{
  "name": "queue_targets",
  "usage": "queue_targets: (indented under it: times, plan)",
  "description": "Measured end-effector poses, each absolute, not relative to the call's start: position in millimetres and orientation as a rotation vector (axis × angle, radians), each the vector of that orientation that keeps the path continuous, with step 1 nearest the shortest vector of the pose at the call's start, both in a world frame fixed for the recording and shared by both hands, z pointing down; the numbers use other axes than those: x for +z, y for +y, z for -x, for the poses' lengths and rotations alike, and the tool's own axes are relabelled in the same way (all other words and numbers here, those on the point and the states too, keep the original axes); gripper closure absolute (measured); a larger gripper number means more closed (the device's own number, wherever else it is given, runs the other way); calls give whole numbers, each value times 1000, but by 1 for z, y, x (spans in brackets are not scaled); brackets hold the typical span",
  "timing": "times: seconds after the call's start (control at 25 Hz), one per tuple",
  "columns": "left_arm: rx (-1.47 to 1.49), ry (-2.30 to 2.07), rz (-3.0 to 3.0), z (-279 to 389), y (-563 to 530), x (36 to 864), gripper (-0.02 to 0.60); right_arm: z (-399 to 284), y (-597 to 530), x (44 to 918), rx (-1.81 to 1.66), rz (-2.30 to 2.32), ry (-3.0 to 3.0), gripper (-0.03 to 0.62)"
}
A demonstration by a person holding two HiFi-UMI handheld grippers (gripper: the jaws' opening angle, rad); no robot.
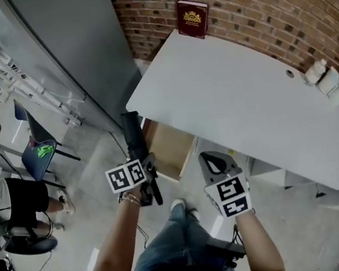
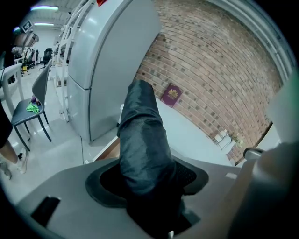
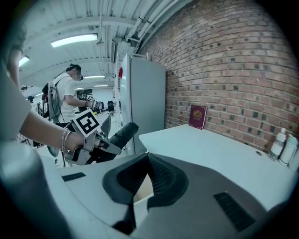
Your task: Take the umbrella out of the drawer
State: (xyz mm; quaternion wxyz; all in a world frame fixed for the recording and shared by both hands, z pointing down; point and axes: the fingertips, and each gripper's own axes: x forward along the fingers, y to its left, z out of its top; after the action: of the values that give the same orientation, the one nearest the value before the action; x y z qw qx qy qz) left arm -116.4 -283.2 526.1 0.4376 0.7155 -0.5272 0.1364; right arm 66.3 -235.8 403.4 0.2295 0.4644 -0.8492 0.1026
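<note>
A black folded umbrella point(image 1: 135, 139) is clamped in my left gripper point(image 1: 146, 166), held in the air left of the open wooden drawer point(image 1: 172, 145) under the white table point(image 1: 238, 91). In the left gripper view the umbrella point(image 2: 142, 135) fills the space between the jaws of the left gripper point(image 2: 149, 184) and points up toward the table. My right gripper point(image 1: 213, 160) hovers in front of the drawer, its jaws closed together and empty. The right gripper view shows the right gripper point(image 3: 147, 170) with its pads meeting, and the umbrella point(image 3: 122, 133) to the left.
A dark red book point(image 1: 193, 18) leans against the brick wall at the table's back. Bottles point(image 1: 322, 76) stand at the table's right end. A tall grey cabinet point(image 1: 75, 45) stands to the left, with a chair point(image 1: 37, 153) and a seated person point(image 1: 2, 193) beyond it.
</note>
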Motion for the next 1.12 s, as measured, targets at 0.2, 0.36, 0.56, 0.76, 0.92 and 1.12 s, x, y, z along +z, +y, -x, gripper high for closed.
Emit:
queue_targets:
  times: [0.2, 0.36, 0.56, 0.76, 0.92, 1.12]
  plan:
    - [261, -1337, -1806, 127, -279, 494, 318, -56, -233, 372, 267, -1339, -2368, 602]
    - [213, -1358, -1844, 133, -276, 469, 318, -53, -232, 350, 247, -1397, -2373, 602]
    - [173, -1396, -1932, 142, -272, 434, 316, -57, -231, 327, 245, -1528, -2389, 602]
    - [100, -1410, -2010, 145, -268, 400, 318, -58, -229, 306, 238, -1604, -2415, 602]
    - [58, -1436, -2103, 149, -269, 370, 316, -59, -230, 289, 209, -1636, -2435, 602]
    - [-30, -1477, -2255, 150, -272, 319, 316, -57, -231, 268, 142, -1637, -2473, 602]
